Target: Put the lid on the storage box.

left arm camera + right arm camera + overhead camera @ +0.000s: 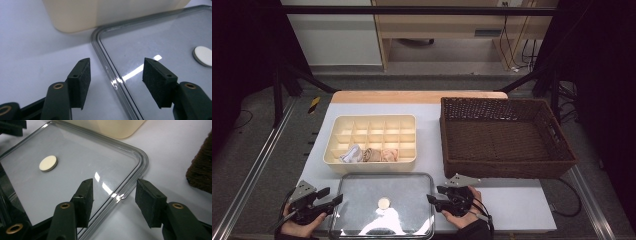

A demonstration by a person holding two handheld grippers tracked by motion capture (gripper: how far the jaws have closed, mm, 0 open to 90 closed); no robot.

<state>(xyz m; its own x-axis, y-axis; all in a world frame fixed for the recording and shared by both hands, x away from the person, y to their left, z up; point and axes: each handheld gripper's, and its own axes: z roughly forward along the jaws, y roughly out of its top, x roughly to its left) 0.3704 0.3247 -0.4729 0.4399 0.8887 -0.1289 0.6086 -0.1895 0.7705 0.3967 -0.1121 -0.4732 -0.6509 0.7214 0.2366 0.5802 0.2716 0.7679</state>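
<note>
At the near edge of the white table (pixel 522 200), just in front of the cream divided box (pixel 371 140), lay a clear, flat lid (pixel 382 205) with a raised grey rim and a small pale round knob (pixel 383 203) at its middle. It looked like thin, stiff plastic: probably light, smooth and slippery, and apt to flex or slide if pinched at one side alone, so the raised rim on two opposite sides seemed the safest place to take hold. The left gripper (pixel 329 196) stood at the lid's left edge with its jaws apart, one pad on either side of the rim (pixel 110 67) and neither pressing on it; the left gripper view showed clear space at both pads. The right gripper (pixel 436 194) stood likewise at the right edge, jaws apart astride the rim (pixel 125 193) near the rounded corner, with nothing clamped. Beyond the lid, three rolled cloth items (pixel 368 154), white, tan and pinkish, sat in the box's nearest row; whether they were socks or small towels was too small to tell. An empty brown wicker basket (pixel 504 135) stood to the right, well apart. Glare across the lid hid part of its surface, its near edge was cut off at the bottom of the high view, and whether it lay flat on the table could not be judged.
</note>
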